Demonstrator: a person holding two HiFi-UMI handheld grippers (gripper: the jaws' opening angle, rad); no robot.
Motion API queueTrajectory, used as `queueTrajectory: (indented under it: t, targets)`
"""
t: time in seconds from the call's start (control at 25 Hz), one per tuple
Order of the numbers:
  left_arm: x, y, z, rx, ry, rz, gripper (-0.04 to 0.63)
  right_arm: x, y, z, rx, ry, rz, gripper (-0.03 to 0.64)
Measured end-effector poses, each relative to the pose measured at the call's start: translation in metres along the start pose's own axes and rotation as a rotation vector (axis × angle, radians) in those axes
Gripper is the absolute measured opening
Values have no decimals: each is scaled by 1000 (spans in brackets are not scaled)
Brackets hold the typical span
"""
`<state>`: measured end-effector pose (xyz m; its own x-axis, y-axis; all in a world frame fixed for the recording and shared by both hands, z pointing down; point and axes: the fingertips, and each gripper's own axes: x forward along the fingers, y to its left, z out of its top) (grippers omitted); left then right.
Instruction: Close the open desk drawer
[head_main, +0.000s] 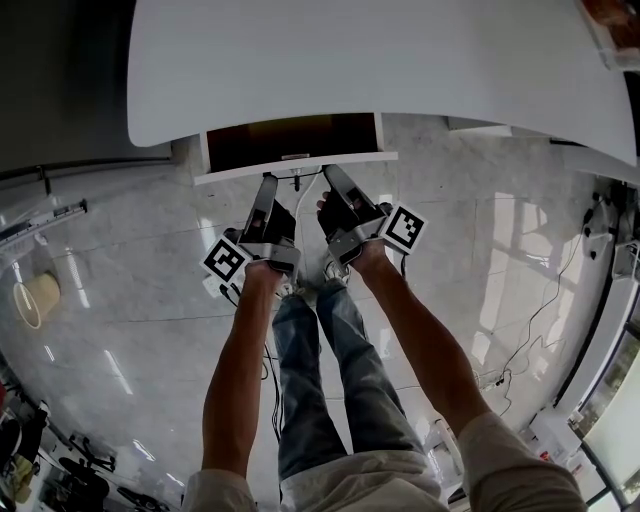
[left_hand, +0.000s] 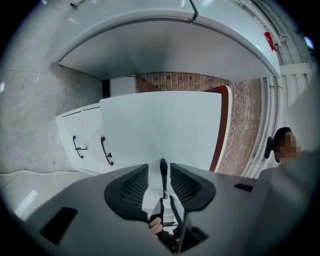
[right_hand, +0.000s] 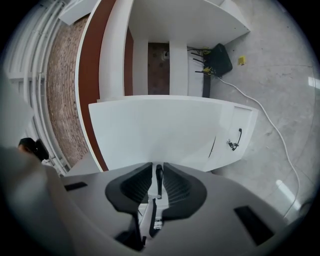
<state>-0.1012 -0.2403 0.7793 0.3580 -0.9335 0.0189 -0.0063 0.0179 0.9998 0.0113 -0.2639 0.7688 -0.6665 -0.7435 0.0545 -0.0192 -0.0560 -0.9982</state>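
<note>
Drawer (head_main: 240, 172) open under counter (head_main: 350, 60); L gripper (head_main: 268, 181) + R gripper (head_main: 329, 172) at drawer front, both fingers slightly apart, empty.

Left gripper (left_hand: 160, 169), jaws slightly apart, straddles the dark handle (left_hand: 163, 174) on the drawer (left_hand: 165, 127).

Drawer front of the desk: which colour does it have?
The drawer front is plain white; the left gripper view shows it best.
</note>
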Motion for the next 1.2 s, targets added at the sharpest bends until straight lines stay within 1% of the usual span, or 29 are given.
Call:
queueTrajectory:
  t: [0.08, 0.24, 0.44, 0.68, 0.88, 1.04, 1.2]
  targets:
    - [3, -1, 3, -2, -13, -1, 135, -1, -2, 0, -8, -1, -15, 60]
    - [6, -8, 4, 38, 19, -17, 54, -1, -2, 1, -16, 3, -11, 57]
    - [6, -8, 4, 42, 21, -17, 52, -2, -3, 2, -13, -7, -10, 57]
    - [7, -8, 5, 51, 30, -9, 52, 0, -2, 1, -44, 13, -32, 55]
    - [11, -13, 8, 66, 24, -2, 52, 2, 1, 4, -54, 6, -36, 55]
    - [38, -9, 29, 63, 12, 11, 51, 32, -3, 18, -60, 3, -61, 55]
    - [81, -13, 51, 99, 48, 30, 52, 71, 1, 44, -72, 13, -87, 55]
